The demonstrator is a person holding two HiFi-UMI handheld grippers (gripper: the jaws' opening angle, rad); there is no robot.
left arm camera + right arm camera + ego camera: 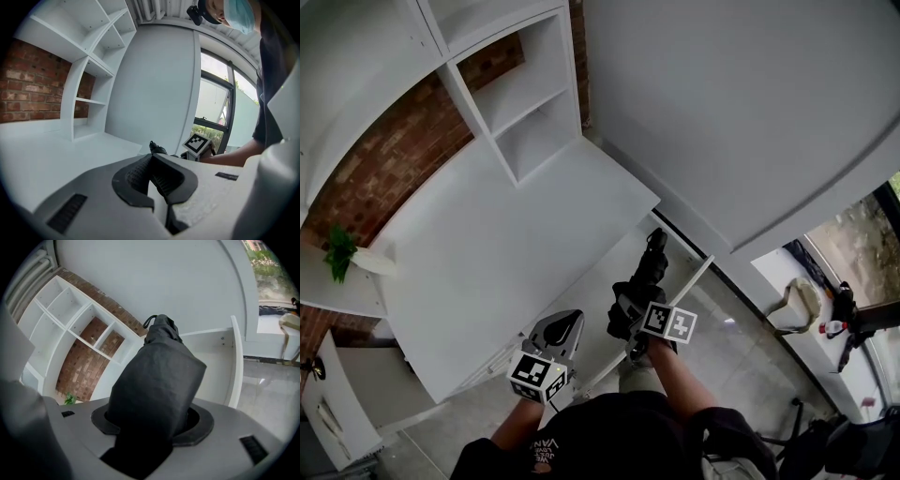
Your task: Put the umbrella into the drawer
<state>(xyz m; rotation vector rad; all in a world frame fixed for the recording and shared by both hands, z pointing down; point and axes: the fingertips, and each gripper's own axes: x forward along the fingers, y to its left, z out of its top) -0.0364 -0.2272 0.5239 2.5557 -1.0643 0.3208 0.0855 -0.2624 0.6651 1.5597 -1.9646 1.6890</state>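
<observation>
Folded black umbrella [157, 376] clamped between the jaws of the right gripper [154, 420], tilted downward over the open white drawer [236, 362] that juts from under the white desk [487, 244]. The left gripper [151, 159] hangs just beside it, jaws together and empty. White shelving [525, 103] and a brick wall [384, 159] stand behind.

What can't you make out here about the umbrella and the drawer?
- Drawer floor: head view, partly covered by the umbrella and right gripper.
- Umbrella's held end: right gripper view, buried between the gripper's jaws.
- Window ledge items: head view, too small.
</observation>
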